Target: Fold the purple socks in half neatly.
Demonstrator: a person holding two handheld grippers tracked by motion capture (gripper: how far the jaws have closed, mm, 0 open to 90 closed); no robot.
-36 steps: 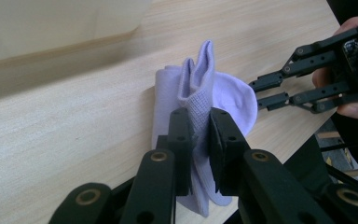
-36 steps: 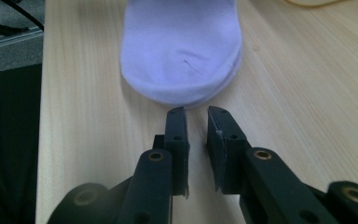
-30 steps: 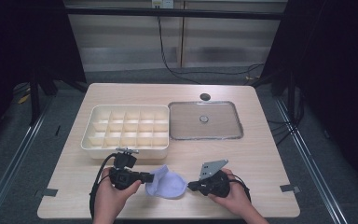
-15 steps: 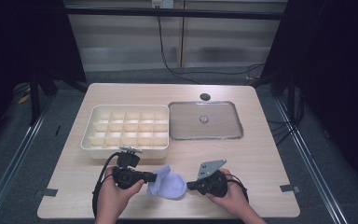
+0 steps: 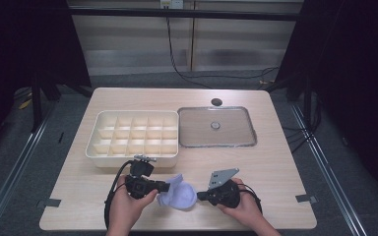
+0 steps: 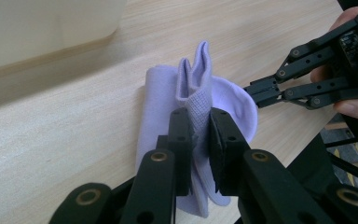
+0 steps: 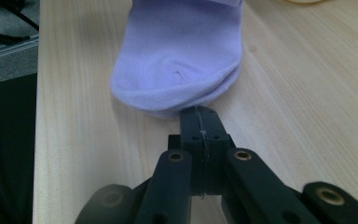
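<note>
Little changed since earlier frames: both hands and sock stay at near table edge. Left gripper (image 6: 198, 135) pinches fold of lilac sock (image 5: 177, 192). Right gripper (image 7: 200, 122) shut flat, tips at sock toe, grip on cloth unclear. Farther: cream divided tray (image 5: 134, 135), metal tray (image 5: 215, 127).

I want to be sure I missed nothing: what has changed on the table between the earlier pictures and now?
Hardly anything changed. The left gripper stays shut on a fold of the purple sock, and the right gripper stays shut at the sock's other end. Both hands shifted only slightly, and the sock lies in almost the same spot. The divided box and the metal tray did not move.
</note>
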